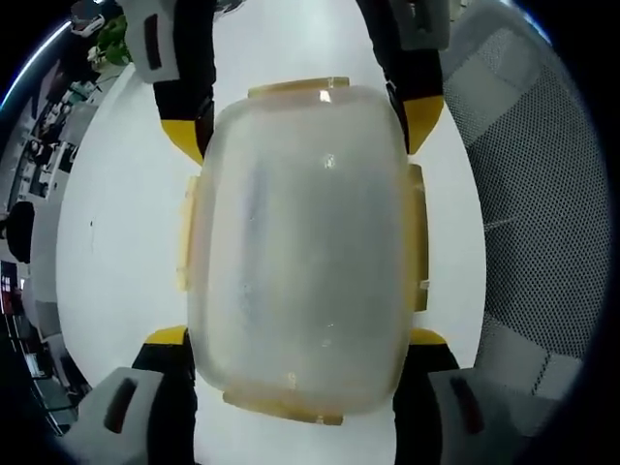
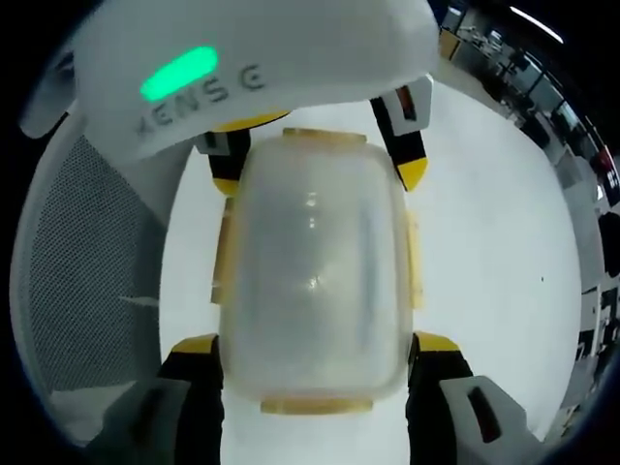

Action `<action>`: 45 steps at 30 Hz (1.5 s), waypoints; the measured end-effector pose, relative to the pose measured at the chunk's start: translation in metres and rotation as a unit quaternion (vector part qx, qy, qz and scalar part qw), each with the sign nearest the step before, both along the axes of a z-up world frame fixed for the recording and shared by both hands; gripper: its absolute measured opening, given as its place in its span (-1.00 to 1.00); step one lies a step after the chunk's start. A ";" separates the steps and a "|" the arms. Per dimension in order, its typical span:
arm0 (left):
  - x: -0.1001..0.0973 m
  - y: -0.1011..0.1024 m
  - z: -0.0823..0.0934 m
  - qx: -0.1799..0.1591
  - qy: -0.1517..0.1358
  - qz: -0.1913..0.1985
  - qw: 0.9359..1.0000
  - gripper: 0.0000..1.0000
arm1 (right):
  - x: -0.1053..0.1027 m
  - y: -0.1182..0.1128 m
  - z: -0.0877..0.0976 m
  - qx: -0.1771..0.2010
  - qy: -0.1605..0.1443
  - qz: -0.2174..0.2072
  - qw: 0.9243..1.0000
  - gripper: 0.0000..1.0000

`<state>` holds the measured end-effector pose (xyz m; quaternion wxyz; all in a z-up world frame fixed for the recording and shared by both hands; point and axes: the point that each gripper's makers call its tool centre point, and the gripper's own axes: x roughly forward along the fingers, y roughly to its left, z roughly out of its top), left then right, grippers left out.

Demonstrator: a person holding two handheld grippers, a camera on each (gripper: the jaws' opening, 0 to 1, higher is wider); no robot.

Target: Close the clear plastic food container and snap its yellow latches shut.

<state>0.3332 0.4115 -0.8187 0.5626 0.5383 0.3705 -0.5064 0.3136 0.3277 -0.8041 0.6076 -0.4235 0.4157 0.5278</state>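
Note:
The clear plastic container lies lid-up on the white table, with yellow latches along all four sides. My left gripper is open, its yellow-tipped jaws straddling the container's near end. The right gripper comes in from the far end, its jaws wide on either side of the container. In the right gripper view the same container sits between my right gripper, which is open, and the left gripper opposite. I cannot tell whether the latches are snapped down.
A grey mesh chair stands close beside the table, also visible as the chair in the right gripper view. The left gripper's white body with a green light hangs over the container's far end. Office desks lie beyond the table.

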 end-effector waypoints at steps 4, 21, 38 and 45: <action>0.002 0.000 0.000 -0.002 0.000 0.001 1.000 0.68 | 0.002 0.000 0.000 0.002 0.000 0.001 1.000 0.55; 0.016 0.001 0.001 -0.002 0.000 0.006 1.000 0.69 | 0.017 0.001 0.001 0.006 0.000 0.004 1.000 0.56; 0.038 -0.001 0.002 0.004 0.000 0.007 1.000 0.69 | 0.038 -0.001 0.003 0.012 0.000 0.004 1.000 0.56; 0.047 -0.003 0.001 0.004 -0.001 0.009 1.000 0.69 | 0.048 -0.002 0.002 0.012 0.000 0.005 1.000 0.56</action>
